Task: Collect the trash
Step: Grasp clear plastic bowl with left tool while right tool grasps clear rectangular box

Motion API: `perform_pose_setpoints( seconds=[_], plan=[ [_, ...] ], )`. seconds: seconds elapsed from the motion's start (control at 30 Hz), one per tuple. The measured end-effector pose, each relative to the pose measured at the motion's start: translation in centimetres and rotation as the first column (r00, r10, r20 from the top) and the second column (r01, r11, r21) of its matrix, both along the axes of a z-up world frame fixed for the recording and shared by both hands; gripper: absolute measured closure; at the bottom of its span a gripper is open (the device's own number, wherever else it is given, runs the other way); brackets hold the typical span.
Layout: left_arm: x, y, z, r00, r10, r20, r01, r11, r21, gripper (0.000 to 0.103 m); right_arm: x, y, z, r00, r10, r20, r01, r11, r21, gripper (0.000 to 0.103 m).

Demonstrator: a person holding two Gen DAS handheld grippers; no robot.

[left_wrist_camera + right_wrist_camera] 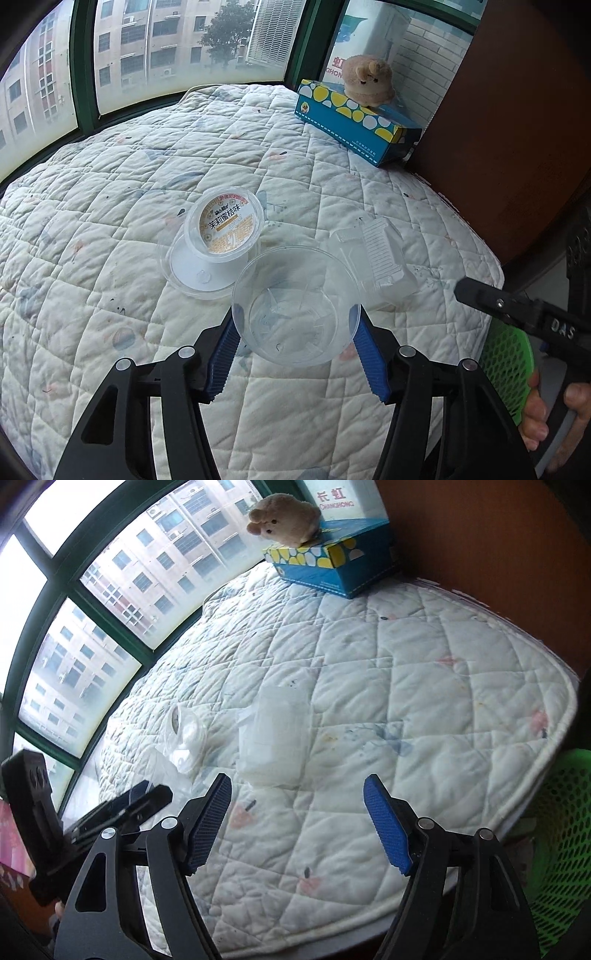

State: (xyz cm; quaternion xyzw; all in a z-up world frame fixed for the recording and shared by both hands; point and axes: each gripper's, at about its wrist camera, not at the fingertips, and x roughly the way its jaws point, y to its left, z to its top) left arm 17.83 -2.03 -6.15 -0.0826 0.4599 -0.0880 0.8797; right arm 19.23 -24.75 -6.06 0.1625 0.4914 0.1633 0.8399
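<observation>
We're over a white quilted pad (110, 229) by the green-framed window (83, 66), and at its far corner sits a blue tissue box (354, 122) with a tan plush toy (367, 79) perched on top, well apart from the action. A green mesh basket (565, 834) shows just past the pad's near right edge. Nothing lies between the grippers and the trash. Three pieces of trash in all, bunched near the middle of the pad: a clear round plastic cup (295, 306), see-through with a faint ribbed bottom, mouth toward the camera; a white tub with an orange printed label (225, 225), lying tilted on a clear round lid (192, 273); and a clear ribbed plastic tray (376, 258) just beside the cup's right rim. The left gripper (297, 339) has its blue pads either side of the clear cup, touching its walls, jaws clamped on it. The right gripper (297, 819) hangs over bare quilt near the pad's front, jaws spread wide with nothing between them, the tray lying just ahead of its left finger. One box, one toy, one basket.
</observation>
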Motion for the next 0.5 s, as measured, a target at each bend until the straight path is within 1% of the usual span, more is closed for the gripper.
perform_pose_setpoints(
  seconds=[0.3,0.4,0.5],
  plan=[
    [-1.8,1.0,-0.1,1.000,-0.006,-0.006,0.006,1.000,-0.016,0.046,4.3,2.8,-1.7,0.999,0.007,-0.042,-0.007,1.000,0.007,0.033],
    [-2.1,1.1,-0.3,1.000,-0.005,-0.016,0.005,1.000,-0.016,0.046,5.3,3.3,-2.7,0.998,0.000,-0.068,0.001,1.000,0.017,0.036],
    [-2.3,1.3,-0.5,1.000,-0.007,-0.018,0.006,1.000,-0.015,0.046,6.1,3.8,-3.3,0.997,-0.006,-0.075,0.005,1.000,-0.004,0.037]
  ],
)
